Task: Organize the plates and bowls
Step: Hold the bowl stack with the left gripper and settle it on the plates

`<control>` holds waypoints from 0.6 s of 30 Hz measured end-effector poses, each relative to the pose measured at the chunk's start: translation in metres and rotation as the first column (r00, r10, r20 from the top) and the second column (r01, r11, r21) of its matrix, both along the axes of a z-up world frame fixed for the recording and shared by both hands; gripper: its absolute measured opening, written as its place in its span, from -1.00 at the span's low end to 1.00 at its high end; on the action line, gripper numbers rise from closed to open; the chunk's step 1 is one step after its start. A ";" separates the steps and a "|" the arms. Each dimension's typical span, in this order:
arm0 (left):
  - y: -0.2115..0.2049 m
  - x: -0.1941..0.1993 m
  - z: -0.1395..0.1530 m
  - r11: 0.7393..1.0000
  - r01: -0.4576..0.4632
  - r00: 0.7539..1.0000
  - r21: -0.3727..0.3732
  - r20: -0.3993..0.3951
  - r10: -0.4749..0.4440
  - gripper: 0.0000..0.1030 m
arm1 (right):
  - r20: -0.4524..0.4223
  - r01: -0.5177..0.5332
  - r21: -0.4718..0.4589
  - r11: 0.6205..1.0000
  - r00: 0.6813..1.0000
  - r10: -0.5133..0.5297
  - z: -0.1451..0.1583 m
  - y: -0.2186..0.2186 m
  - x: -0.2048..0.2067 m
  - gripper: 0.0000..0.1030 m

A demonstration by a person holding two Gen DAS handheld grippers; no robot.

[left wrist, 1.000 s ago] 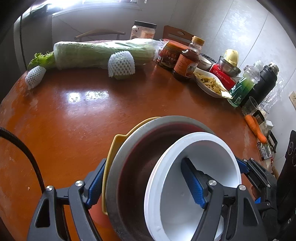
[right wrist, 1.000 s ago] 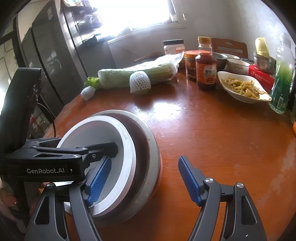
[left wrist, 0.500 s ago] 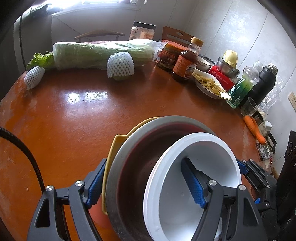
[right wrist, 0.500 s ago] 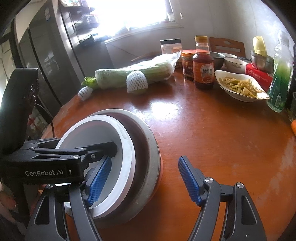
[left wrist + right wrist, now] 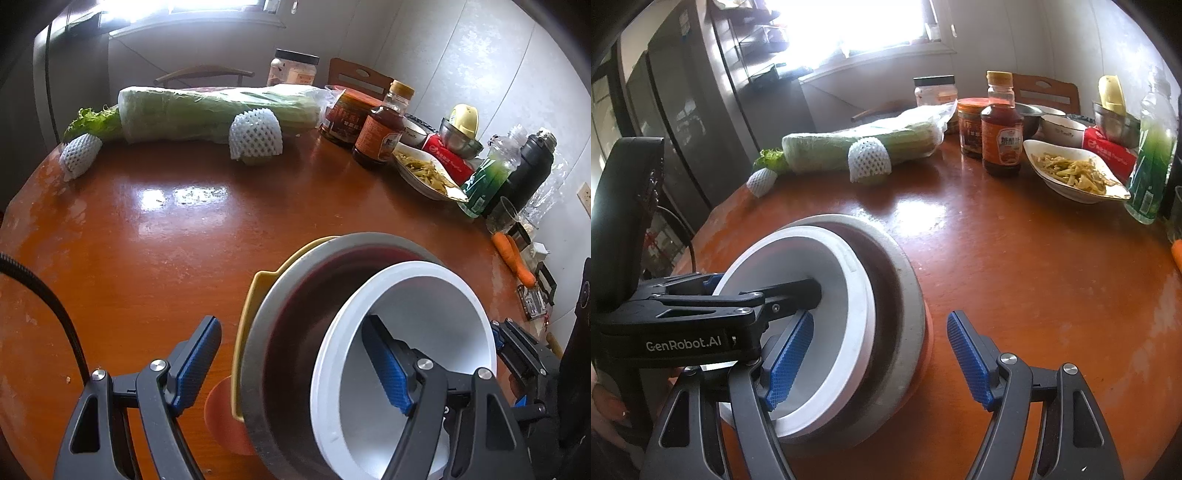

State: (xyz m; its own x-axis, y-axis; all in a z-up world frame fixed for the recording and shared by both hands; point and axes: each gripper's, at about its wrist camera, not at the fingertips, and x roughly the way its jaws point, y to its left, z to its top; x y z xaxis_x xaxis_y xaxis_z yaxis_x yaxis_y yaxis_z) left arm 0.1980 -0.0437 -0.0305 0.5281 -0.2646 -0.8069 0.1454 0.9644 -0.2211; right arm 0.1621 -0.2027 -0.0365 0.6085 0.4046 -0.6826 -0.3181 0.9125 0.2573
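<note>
Our left tongs (image 5: 291, 365) gape wide astride the nested stack on the bench (image 5: 155, 236) — white bowl (image 5: 417, 306) innermost; right tongs (image 5: 879, 358), equally open, grip nothing — both equally near.

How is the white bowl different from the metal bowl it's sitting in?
The white bowl is smaller and nested inside the metal bowl. The white bowl is matte plastic-looking white; the metal bowl is grey with a dark reflective interior. Both are round, empty of food, and in one stack on the table.

Wrapped cabbage (image 5: 218, 110), sauce bottle (image 5: 380, 133)
</note>
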 end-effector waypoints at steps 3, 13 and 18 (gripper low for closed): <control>0.003 0.000 0.000 1.000 0.003 1.000 -0.010 0.002 -0.003 0.52 | -0.001 0.008 -0.016 1.000 1.000 -0.008 0.001 0.003 0.000 0.48; 0.017 -0.008 0.007 0.999 -0.003 1.000 -0.042 0.031 0.004 0.52 | -0.009 0.033 -0.041 0.999 0.999 -0.034 0.001 0.005 0.002 0.49; 0.022 -0.012 0.011 0.999 -0.008 0.999 -0.041 0.039 0.009 0.52 | -0.012 0.040 -0.063 0.997 0.999 -0.041 0.001 0.009 0.002 0.49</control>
